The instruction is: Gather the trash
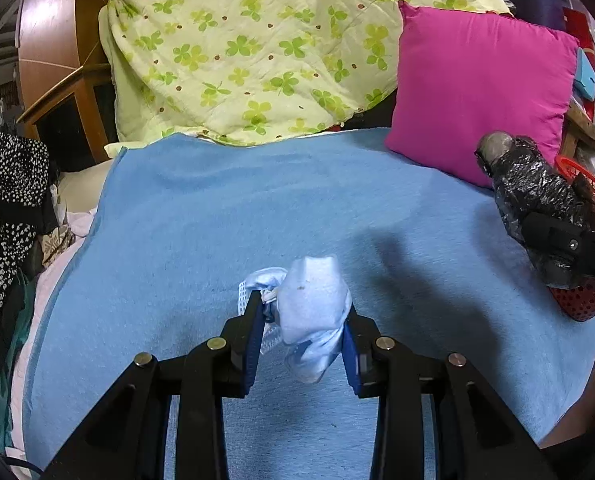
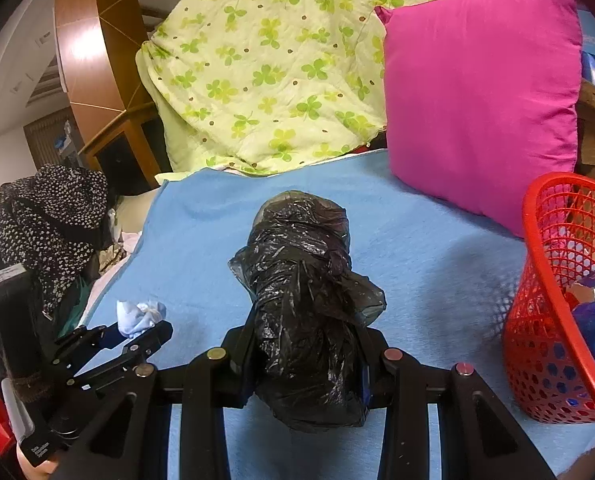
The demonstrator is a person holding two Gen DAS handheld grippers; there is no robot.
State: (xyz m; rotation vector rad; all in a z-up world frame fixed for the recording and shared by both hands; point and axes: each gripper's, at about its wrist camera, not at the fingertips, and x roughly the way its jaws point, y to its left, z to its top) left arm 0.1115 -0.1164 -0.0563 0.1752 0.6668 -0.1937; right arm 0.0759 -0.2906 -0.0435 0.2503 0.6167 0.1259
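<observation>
My left gripper (image 1: pixel 303 316) is shut on a crumpled white and pale blue tissue wad (image 1: pixel 311 312), held just above the blue blanket (image 1: pixel 217 220). In the right wrist view the same left gripper (image 2: pixel 139 330) and its tissue wad (image 2: pixel 139 316) show at lower left. My right gripper (image 2: pixel 305 334) is shut on a long bundle wrapped in crinkled black plastic (image 2: pixel 301 280), which sticks out forward past the fingers. That black plastic bundle (image 1: pixel 533 196) also appears at the right edge of the left wrist view, in front of the red mesh basket (image 1: pixel 581 300).
The red mesh basket (image 2: pixel 537 280) stands on the blanket at the right and holds some blue wrappers. A magenta pillow (image 2: pixel 481 92) and a green clover-print quilt (image 2: pixel 281 60) lie at the back. Dark dotted clothing (image 2: pixel 53 216) is piled off the left edge.
</observation>
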